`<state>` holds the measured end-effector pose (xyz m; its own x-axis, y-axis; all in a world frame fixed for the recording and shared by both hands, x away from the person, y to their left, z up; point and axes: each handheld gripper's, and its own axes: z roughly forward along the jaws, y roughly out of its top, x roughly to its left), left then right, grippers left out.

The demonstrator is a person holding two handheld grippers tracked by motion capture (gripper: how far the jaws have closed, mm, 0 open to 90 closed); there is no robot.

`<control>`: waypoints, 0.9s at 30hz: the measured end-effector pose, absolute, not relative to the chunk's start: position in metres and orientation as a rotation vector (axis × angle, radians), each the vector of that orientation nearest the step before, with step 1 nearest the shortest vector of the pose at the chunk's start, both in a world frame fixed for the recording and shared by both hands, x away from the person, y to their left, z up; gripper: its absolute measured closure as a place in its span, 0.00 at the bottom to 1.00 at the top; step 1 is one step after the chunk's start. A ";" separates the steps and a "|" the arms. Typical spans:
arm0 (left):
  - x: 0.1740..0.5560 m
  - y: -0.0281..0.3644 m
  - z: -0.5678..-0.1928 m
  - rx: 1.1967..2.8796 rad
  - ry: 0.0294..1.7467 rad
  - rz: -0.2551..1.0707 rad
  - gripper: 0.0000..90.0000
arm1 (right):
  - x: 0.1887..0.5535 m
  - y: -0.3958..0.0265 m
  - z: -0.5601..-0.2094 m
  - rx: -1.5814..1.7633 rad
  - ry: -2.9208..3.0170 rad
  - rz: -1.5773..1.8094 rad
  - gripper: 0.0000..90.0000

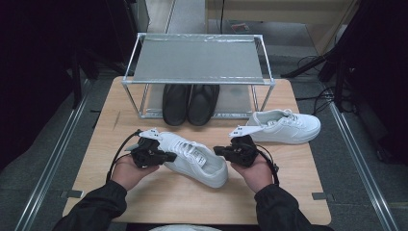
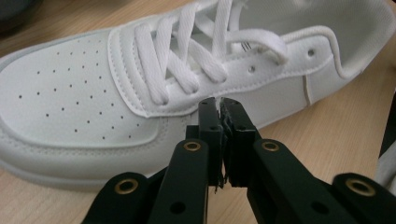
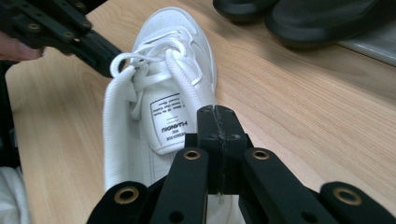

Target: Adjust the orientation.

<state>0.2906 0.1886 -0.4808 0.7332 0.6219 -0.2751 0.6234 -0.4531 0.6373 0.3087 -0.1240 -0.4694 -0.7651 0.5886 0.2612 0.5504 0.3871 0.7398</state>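
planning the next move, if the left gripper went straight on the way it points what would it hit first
Probably the white lace-up sneaker: the shut left gripper points at its side panel just below the laces, seemingly almost touching, though depth is unclear.

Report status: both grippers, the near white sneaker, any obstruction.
Left gripper shut, at near white lace-up leather sneaker's side. Right gripper shut, empty, at its heel end. Black shoe pair under metal rack; nothing blocking.

white sneaker (image 1: 195,158) between both tools, bare table (image 1: 288,168) beside it, rack (image 1: 198,81) blocking behind
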 end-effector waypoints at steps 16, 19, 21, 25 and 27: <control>0.289 0.191 -0.499 2.192 0.990 -0.035 1.00 | 0.327 -0.105 -0.482 1.043 2.623 1.261 1.00; 0.289 0.190 -0.499 2.199 0.988 -0.025 1.00 | 0.326 -0.104 -0.482 1.049 2.620 1.266 1.00; 0.289 0.190 -0.498 2.200 0.989 -0.026 1.00 | 0.324 -0.104 -0.482 1.048 2.626 1.263 1.00; 0.292 0.193 -0.497 2.198 1.001 -0.022 0.98 | 0.318 -0.103 -0.481 1.035 2.648 1.259 1.00; 0.294 0.196 -0.498 2.190 1.015 -0.026 0.98 | 0.313 -0.101 -0.481 1.014 2.668 1.257 1.00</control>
<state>0.2941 0.1959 -0.4976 0.6911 0.6591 -0.2966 0.6733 -0.4379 0.5958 0.3134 -0.1012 -0.4813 -0.7883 0.5654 0.2428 0.5472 0.4637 0.6968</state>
